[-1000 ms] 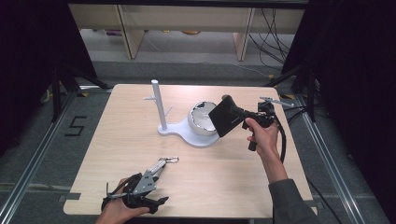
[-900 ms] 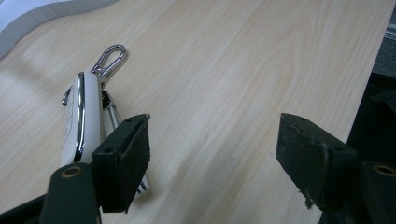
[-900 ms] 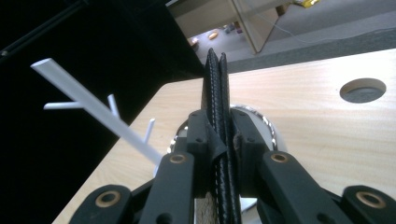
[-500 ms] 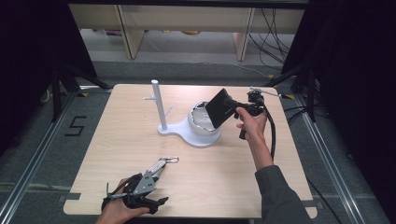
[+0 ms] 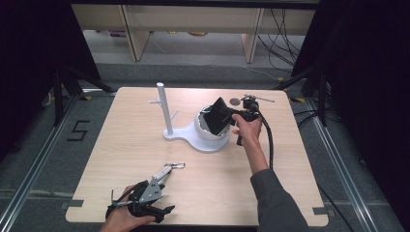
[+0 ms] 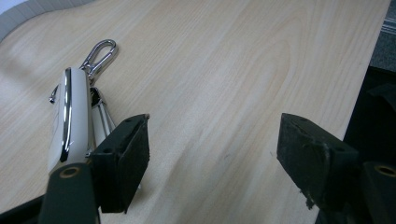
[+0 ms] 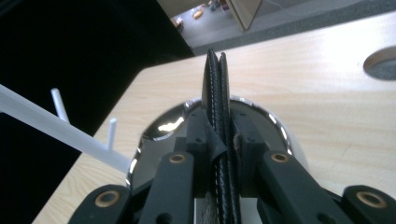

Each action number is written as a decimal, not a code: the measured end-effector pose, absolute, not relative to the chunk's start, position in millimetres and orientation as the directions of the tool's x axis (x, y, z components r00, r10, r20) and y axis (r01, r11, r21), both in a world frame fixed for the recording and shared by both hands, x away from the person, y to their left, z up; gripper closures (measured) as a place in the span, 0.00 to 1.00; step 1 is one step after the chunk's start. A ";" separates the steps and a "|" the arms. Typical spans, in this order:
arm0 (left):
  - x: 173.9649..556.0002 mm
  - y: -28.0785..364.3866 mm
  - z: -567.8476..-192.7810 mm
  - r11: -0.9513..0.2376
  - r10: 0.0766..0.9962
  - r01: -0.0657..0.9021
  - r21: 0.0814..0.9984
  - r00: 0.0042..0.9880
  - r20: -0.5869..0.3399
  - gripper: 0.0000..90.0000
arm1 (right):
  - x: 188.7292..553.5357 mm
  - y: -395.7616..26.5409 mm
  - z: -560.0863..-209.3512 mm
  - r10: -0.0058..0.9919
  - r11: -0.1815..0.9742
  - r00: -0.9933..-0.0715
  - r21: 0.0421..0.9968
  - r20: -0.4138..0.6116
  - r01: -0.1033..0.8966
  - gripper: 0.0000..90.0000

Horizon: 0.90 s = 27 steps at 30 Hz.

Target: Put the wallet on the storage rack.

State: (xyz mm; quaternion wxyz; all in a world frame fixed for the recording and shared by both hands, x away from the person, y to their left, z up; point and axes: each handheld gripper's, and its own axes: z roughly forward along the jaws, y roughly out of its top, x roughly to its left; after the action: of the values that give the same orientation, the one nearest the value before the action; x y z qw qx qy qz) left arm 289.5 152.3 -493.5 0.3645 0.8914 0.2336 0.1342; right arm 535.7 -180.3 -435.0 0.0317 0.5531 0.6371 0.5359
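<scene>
Two grippers: right gripper [image 5: 231, 116] pinches a black leather wallet [image 5: 218, 116] edge-up over the white stand's bowl [image 5: 205, 126], likely to drop in; left gripper [image 5: 162, 175] rests spread beside a key fob [image 6: 70, 121] on the surface [image 5: 121, 145].

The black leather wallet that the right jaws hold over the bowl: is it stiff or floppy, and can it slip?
The wallet probably is fairly stiff: held by one edge in the right gripper, it stands out flat without drooping. Its stitched leather looks matte, so slipping seems unlikely. Dropped into the bowl, it would likely lean on the rim, being wide.
</scene>
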 end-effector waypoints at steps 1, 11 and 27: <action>289.7 152.1 -494.0 -0.622 0.513 0.322 0.714 0.856 0.060 0.28 | 536.0 -178.5 -438.2 0.742 -0.177 -0.386 0.715 0.548 0.676 0.89; 292.2 154.5 -493.4 -0.652 0.503 0.304 0.694 0.859 0.097 0.28 | 535.4 -187.9 -436.2 0.758 -0.159 -0.395 0.735 0.519 0.660 0.60; 292.3 155.1 -493.3 -0.625 0.525 0.327 0.709 0.848 0.072 0.28 | 477.9 -212.3 -423.9 0.834 -0.044 -0.423 0.805 0.356 0.591 0.43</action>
State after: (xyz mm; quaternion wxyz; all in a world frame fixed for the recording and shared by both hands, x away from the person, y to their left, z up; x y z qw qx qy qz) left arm 292.3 155.1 -493.3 0.3613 0.8908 0.2391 0.1371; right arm 477.9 -212.3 -423.9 0.1216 0.5233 0.6807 0.4980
